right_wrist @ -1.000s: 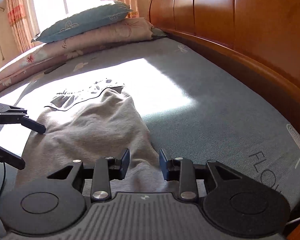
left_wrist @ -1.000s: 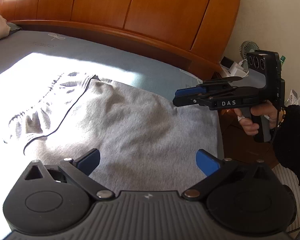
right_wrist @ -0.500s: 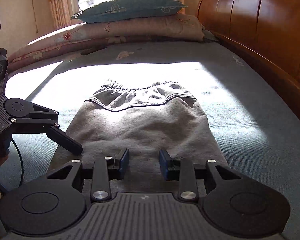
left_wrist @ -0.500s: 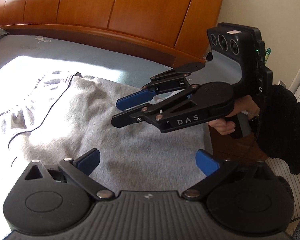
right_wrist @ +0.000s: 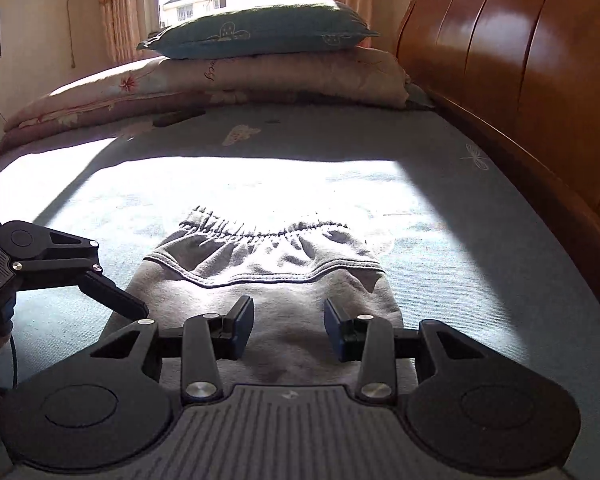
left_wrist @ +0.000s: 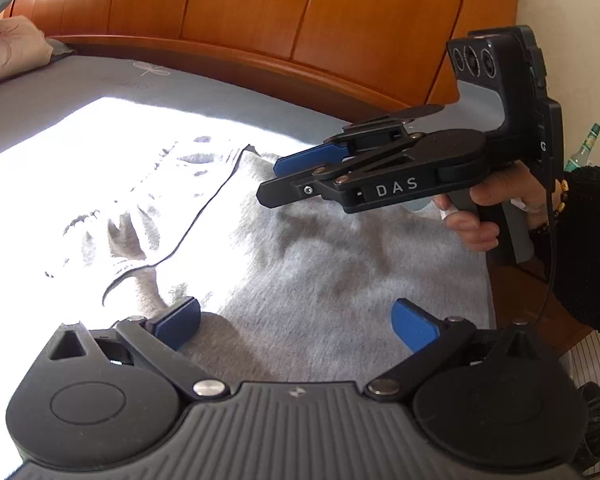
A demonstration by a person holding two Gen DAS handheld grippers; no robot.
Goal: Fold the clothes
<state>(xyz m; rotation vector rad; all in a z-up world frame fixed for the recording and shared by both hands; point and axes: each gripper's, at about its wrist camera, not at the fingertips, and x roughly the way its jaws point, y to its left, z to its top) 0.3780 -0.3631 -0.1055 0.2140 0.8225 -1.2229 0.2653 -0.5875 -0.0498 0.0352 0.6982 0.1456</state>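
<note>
Swinging round over the past second, the right gripper [right_wrist: 288,326] now looks straight down the length of the bed [right_wrist: 460,208] instead of across it, and it sits squarely over the near end of the grey garment [right_wrist: 268,280]. Largest in view, the blue-grey mattress runs away toward stacked pillows [right_wrist: 260,56] under the window, with the wooden headboard [right_wrist: 520,80] closing off the right side and open sheet on every other side of the cloth. The garment, apparently sweatpants folded once along their length, lies flat in the middle of that sheet, its long axis pointing away from both tools and its gathered waistband [right_wrist: 268,236] at the far, sunlit end. Its near edge lies below both tools close to the mattress edge; that edge is hidden in both views. The left gripper [left_wrist: 296,320] hovers above the garment's left side with its blue pads spread wide and nothing between them; the right one, seen from the left wrist camera [left_wrist: 296,176], is released as well, its jaws parted more narrowly and empty. Both tools are about equally close to the near end, so a lengthwise fold toward the waistband looks likely, with clear bed ahead for it.
</note>
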